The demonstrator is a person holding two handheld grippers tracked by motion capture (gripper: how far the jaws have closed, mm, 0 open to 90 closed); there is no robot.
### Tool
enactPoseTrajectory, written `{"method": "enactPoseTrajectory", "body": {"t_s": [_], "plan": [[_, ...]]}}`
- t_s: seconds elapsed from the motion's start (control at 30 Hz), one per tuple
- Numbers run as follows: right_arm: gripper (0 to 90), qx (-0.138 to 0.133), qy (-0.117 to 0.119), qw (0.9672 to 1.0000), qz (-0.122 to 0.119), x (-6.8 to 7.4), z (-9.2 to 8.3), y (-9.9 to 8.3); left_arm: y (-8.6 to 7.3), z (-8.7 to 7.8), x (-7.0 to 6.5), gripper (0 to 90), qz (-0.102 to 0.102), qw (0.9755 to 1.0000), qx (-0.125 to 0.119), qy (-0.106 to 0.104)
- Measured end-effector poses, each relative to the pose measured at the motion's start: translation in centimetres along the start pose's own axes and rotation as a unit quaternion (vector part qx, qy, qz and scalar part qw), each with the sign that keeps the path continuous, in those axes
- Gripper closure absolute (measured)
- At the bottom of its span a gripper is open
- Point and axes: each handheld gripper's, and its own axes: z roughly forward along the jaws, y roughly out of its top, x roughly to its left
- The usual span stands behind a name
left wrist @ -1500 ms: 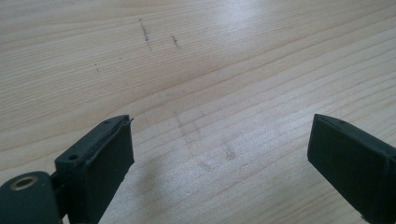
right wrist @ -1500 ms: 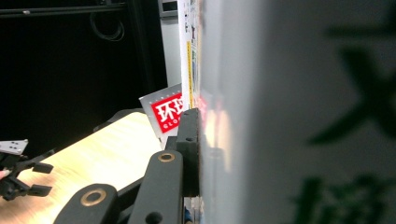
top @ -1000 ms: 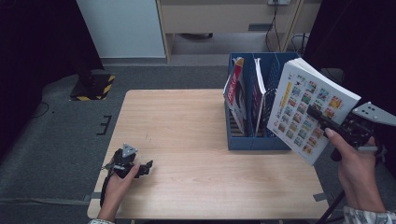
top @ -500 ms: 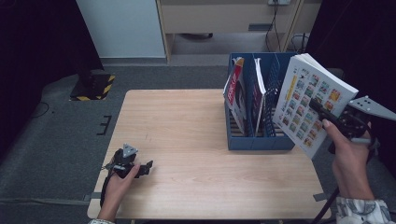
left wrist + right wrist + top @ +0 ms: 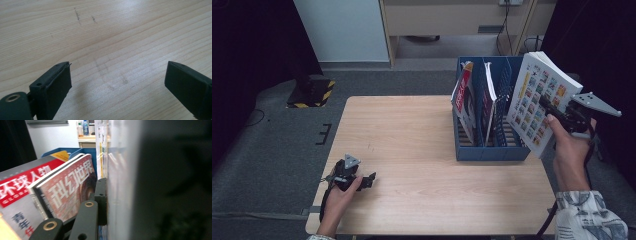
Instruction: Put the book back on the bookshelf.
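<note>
A light wooden table (image 5: 412,135) carries a blue file rack (image 5: 492,150) at its right side.

magazines (image 5: 473,102) in rack (image 5: 490,151) at table's (image 5: 412,135) right

Even, soft overhead light falls on the pale wooden counter (image 5: 412,140), while the room to the left and right of it sinks into near-black. In the left gripper view the wood grain is sharp and the left tool (image 5: 117,85) casts only a faint shadow on it. In the right gripper view the book (image 5: 120,182) pressed close is a grey, unfocused blur, and the magazines (image 5: 50,195) beside it look slightly smeared.
</note>
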Motion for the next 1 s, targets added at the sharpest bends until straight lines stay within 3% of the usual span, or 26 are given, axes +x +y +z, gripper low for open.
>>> {"method": "enactPoseTrajectory", "body": {"t_s": [0.5,1.0], "plan": [[73.9,0.001,-0.027,0.9996,0.009,-0.2,5.0,-0.4,-0.1,0.1,-0.1,6.7,-0.001,1.0,0.001,0.002],[73.8,-0.009,-0.029,0.9993,0.023,-0.3,7.4,-1.7,-0.2,0.1,0.1,6.7,-0.002,1.0,0.003,0.005]]}}
